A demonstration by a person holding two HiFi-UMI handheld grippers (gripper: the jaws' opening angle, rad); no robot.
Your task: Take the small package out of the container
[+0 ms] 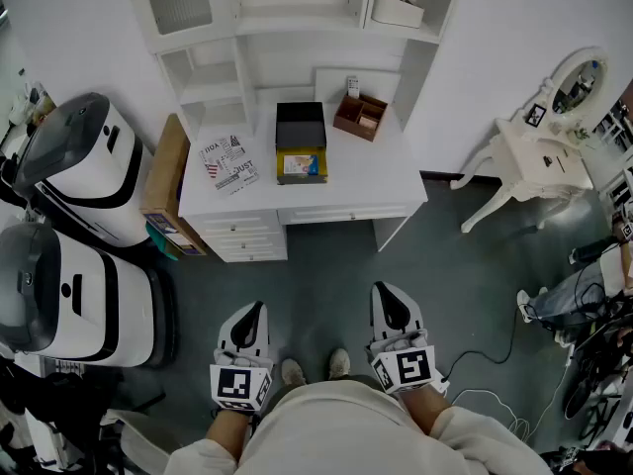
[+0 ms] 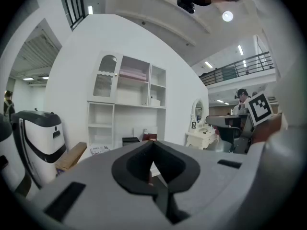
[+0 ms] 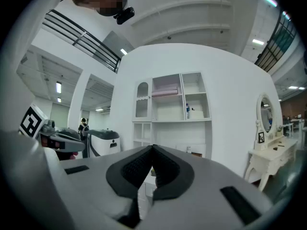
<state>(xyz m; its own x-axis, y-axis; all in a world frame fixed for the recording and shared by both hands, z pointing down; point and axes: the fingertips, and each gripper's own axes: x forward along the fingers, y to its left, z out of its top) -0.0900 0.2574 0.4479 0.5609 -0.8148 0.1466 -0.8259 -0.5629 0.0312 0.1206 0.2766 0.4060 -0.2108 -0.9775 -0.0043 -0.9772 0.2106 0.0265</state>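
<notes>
Left gripper (image 1: 253, 313) and right gripper (image 1: 389, 295), fingers closed and empty, well apart from the black open box (image 1: 300, 125) on the white counter (image 1: 366, 176): best step close and open up before reaching in.

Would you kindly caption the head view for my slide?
Left gripper and right gripper, both shut and empty, held short of the white desk bearing the black container.
</notes>
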